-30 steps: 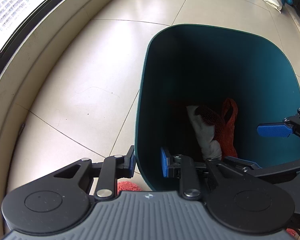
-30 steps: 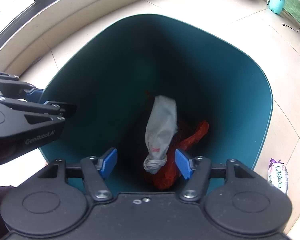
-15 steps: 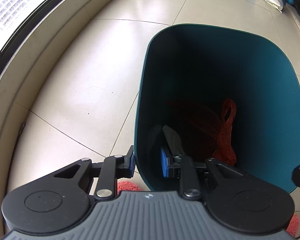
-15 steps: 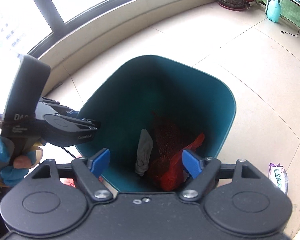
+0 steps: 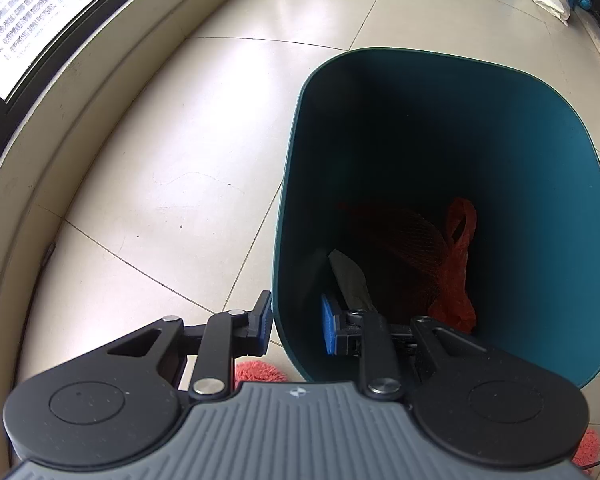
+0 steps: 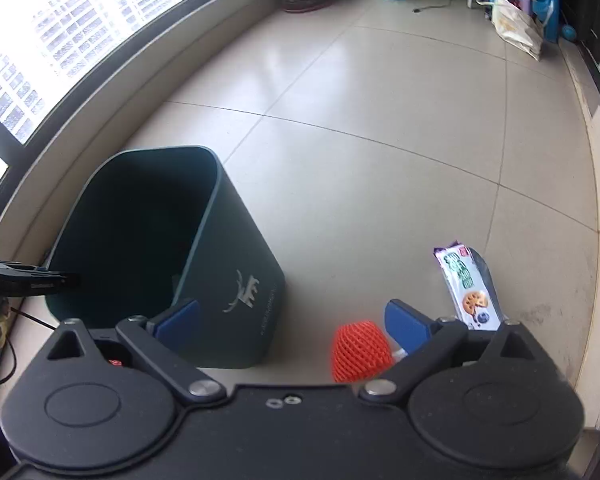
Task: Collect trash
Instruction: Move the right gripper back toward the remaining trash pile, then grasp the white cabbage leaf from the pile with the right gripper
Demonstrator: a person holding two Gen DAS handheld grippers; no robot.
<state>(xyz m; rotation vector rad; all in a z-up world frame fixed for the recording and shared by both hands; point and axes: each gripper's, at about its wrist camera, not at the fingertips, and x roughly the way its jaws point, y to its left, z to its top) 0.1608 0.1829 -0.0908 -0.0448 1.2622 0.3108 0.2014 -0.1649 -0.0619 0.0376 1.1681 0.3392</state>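
1. Our left gripper has its jaws clamped on the near wall of the teal trash bin, at six o'clock of the rim.
2. Our right gripper jaws are opening wide, holding nothing.
3. On the floor, an orange foam net lies between them; a biscuit wrapper lies at two o'clock.

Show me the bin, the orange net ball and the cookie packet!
bin (image 6: 236,280), right wrist view, its outer side wall.
orange net ball (image 6: 358,350), right wrist view, its middle.
cookie packet (image 6: 466,286), right wrist view, its printed front.
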